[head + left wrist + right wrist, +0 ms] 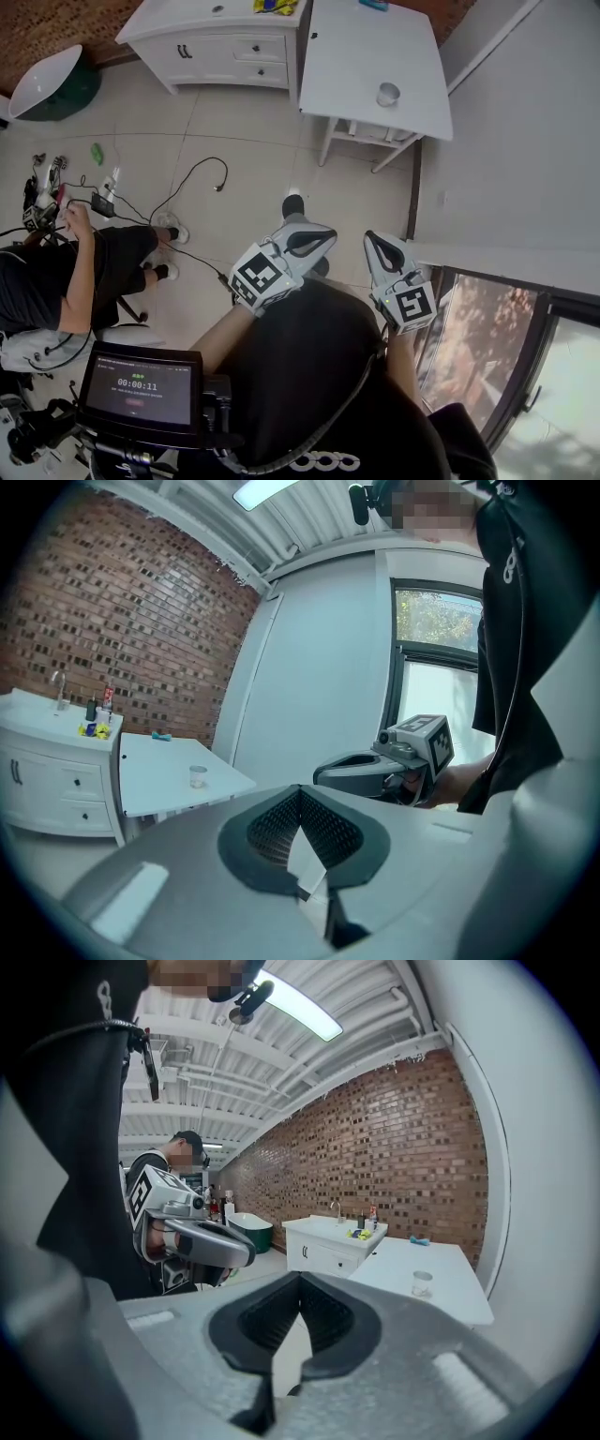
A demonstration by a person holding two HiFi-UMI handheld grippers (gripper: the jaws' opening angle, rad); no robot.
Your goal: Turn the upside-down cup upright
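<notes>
A small clear cup (387, 94) stands alone on the white table (356, 56) at the far side of the room. It is also small in the left gripper view (197, 776) and the right gripper view (422, 1283); which way up it stands I cannot tell. My left gripper (323, 234) and right gripper (370, 236) are held side by side close to my body, well short of the table. Both are shut with nothing between their pads, as the left gripper (300, 791) and the right gripper (300, 1279) show in their own views.
A white drawer cabinet (225, 47) adjoins the table on its left. A person (56, 281) sits at the left among cables on the tiled floor. A screen on a stand (139, 386) is near my left side. A window (497, 347) lies to the right.
</notes>
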